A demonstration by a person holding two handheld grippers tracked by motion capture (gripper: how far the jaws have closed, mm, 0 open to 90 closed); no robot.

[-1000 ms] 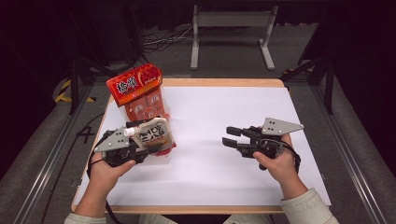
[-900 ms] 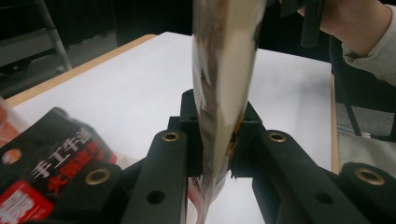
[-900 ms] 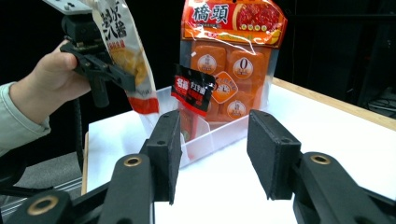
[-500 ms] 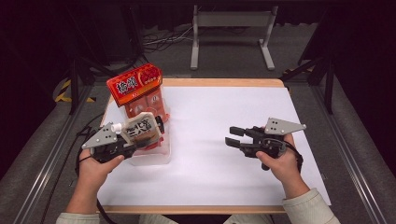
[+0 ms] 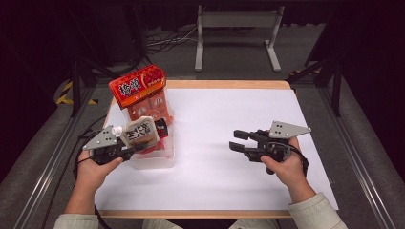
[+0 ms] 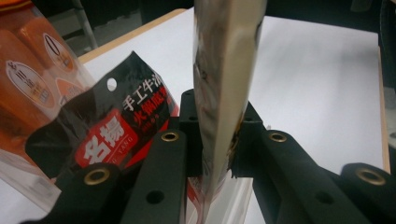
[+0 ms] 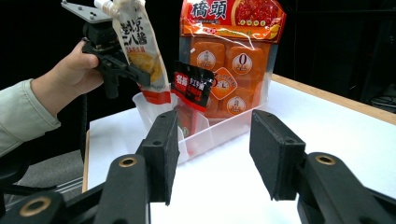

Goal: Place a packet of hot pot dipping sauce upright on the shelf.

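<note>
At the frame's left, the left gripper [image 5: 128,149] clamps the beige spouted sauce pouch [image 5: 139,132] above the clear plastic bin [image 5: 155,160], probably lifting it out, while the right gripper [image 5: 237,140] waits wide open.

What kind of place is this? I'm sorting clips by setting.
Probably a lab or recording studio, not a kitchen: a wooden table under a white sheet, black-curtained surroundings, a grey metal stand on carpet, and hand-held tongs, the left lifting a cream spouted sauce pouch.

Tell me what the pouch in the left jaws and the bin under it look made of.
Spouted pouch: seemingly glossy printed plastic film, since it creases and shines; white cap looks hard plastic. Bin: probably clear rigid plastic, as the packets inside show through its walls.
</note>
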